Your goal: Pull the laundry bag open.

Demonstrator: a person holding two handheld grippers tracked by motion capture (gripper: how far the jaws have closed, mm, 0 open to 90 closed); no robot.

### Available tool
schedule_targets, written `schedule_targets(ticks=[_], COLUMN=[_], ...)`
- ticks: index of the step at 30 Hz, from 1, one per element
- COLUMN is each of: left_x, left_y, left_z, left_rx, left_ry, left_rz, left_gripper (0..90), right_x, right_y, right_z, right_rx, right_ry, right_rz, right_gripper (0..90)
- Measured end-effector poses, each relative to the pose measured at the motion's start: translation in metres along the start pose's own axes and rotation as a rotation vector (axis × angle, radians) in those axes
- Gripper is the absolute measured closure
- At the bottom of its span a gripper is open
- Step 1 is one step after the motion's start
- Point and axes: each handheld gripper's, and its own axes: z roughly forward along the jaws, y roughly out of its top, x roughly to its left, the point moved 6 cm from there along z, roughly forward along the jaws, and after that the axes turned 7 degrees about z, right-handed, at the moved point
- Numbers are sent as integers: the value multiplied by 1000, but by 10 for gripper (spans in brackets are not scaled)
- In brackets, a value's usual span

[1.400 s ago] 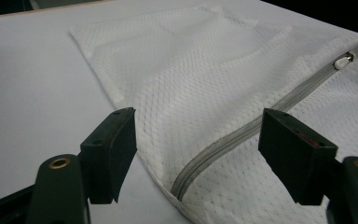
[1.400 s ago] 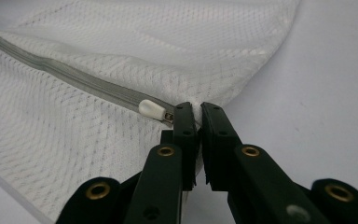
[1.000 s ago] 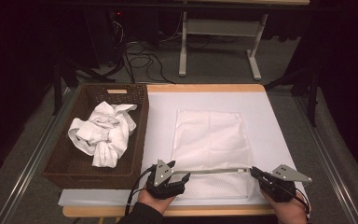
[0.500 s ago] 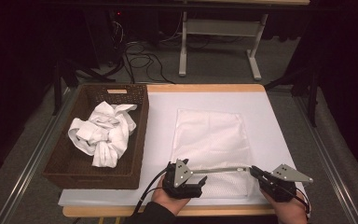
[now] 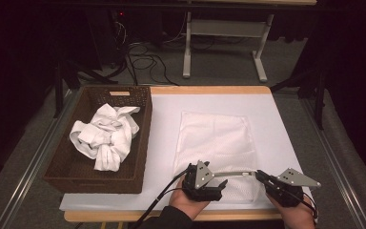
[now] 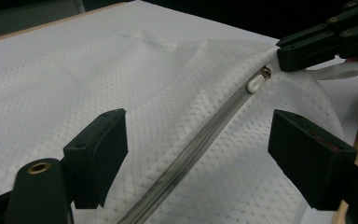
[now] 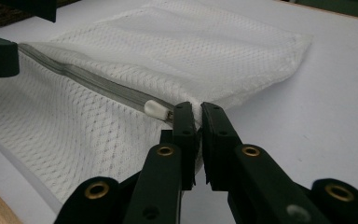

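Progress: zipper (image 6: pixel 200 144) fully closed, its pull (image 7: pixel 156 109) at the right end; opening the mesh bag (image 5: pixel 217 138) and loading the cloths (image 5: pixel 106 136) all remain, I judge.
Right gripper (image 5: pixel 263 177): low at the surface's near edge, fingers clamped on the bag corner beside the pull.
Left gripper (image 5: pixel 219 187): over the seam, fingers apart.
Bag: flat mid-surface (image 5: pixel 167 112).
Basket (image 5: pixel 95 179): farther left, holding the cloths.

mesh bag (image 5: pixel 217 143): 1 | basket (image 5: pixel 142 114): 1 | cloth bundle (image 5: pixel 105 136): 1 | tools: 2
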Motion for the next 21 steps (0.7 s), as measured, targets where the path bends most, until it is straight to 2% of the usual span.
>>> schedule_targets(ticks=[6, 10, 11, 15, 16, 21], left_x=[-10, -16, -20, -25, -29, -37], left_y=[1, 1, 2, 4, 5, 7], left_z=[12, 19, 23, 29, 34, 45], left_rx=[13, 14, 14, 21, 23, 36], left_ry=[-30, -53, -71, -96, -116, -124], left_rz=[22, 14, 11, 4, -4, 8], left_gripper=[269, 293, 313, 378, 430, 489], right_x=[1, 1, 1, 1, 1, 2], right_y=[0, 0, 0, 0, 0, 1], right_z=[0, 0, 0, 0, 0, -1], right_rx=[1, -1, 0, -1, -3, -6], right_ry=[6, 12, 12, 13, 13, 16], right_rz=[1, -6, -4, -7, -7, -9], right_gripper=[862, 863, 862, 862, 862, 863])
